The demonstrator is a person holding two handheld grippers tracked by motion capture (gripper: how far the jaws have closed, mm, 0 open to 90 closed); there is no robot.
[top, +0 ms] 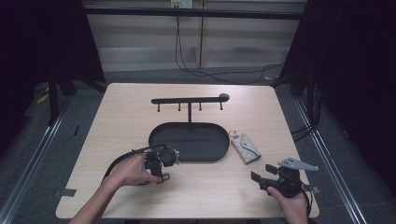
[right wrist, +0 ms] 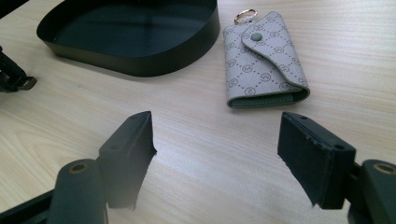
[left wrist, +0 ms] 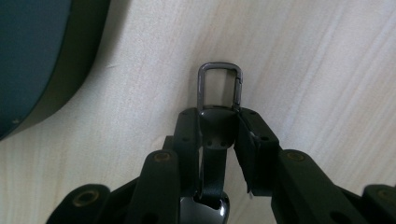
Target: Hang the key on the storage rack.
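The key pouch (right wrist: 265, 59) is pale grey with a small round logo printed all over it, too small to read. It has one snap button and one gold ring at its top, and it lies flat on the light wood surface (top: 210, 186), just beside the right end of the tray (top: 189, 141). There is one dark oval tray, and behind it stands one black rack (top: 189, 100) with four little hooks hanging down. There are two claws. The left claw (left wrist: 218, 128) sits near the front left edge of the tray, and a hand (top: 132, 171) holds it. Its two jaws are pressed together on a black strap (left wrist: 214, 154) with one metal clip (left wrist: 220, 86) at its end; the clip pokes out past the jaw tips and lies on the wood. The left gripper view shows the clip up close, with its small hinge on one side, while in the high view it is a tiny dark bit by the claw. The right claw (right wrist: 217, 154) is near the front right of the surface, well apart from the pouch. Its jaws are spread, and bare wood lies between them. The right gripper view shows the pattern on the pouch and the shiny inside of the tray. The high view shows the whole surface, both forearms, and cables on the floor behind.
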